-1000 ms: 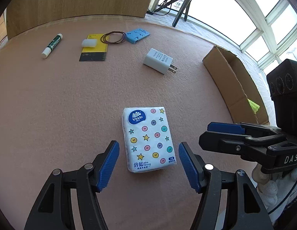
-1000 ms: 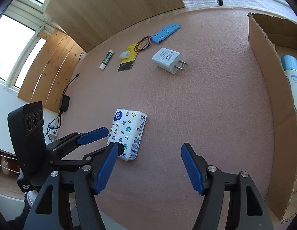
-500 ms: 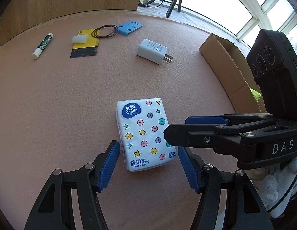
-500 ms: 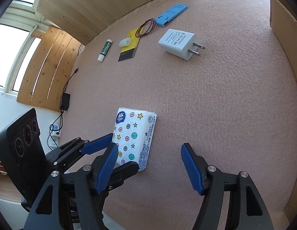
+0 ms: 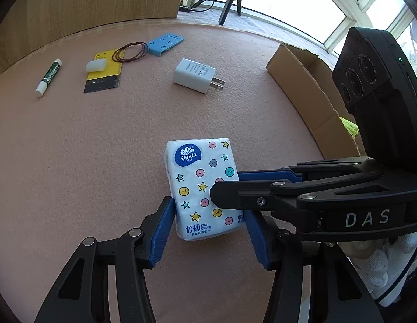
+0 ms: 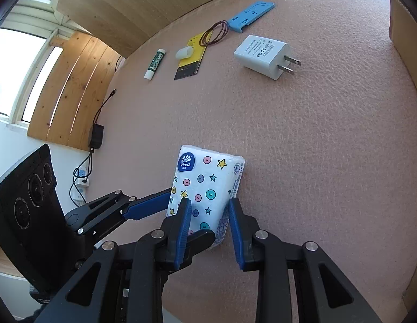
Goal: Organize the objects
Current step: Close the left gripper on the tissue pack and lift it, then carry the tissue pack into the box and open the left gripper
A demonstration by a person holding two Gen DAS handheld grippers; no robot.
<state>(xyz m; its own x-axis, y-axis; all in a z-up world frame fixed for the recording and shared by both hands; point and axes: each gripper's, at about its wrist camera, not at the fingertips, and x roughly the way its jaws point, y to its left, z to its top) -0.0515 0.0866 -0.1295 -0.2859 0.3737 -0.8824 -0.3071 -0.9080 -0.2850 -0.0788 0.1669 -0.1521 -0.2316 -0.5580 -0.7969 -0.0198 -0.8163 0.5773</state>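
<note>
Now both your tools work the tissue pack (image 5: 201,188), near-centre on the pink mat (image 5: 87,161). Left gripper (image 5: 207,231) pads bracket its near end, prob. steadying. Right gripper (image 6: 209,220) narrowed, pinching its near-right corner. Cardboard box (image 5: 302,86) waits far right, likely destination.

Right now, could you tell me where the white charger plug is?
The charger plug lies on the pink mat, between the tissue pack nearer the camera and the blue holder beyond it.
</note>
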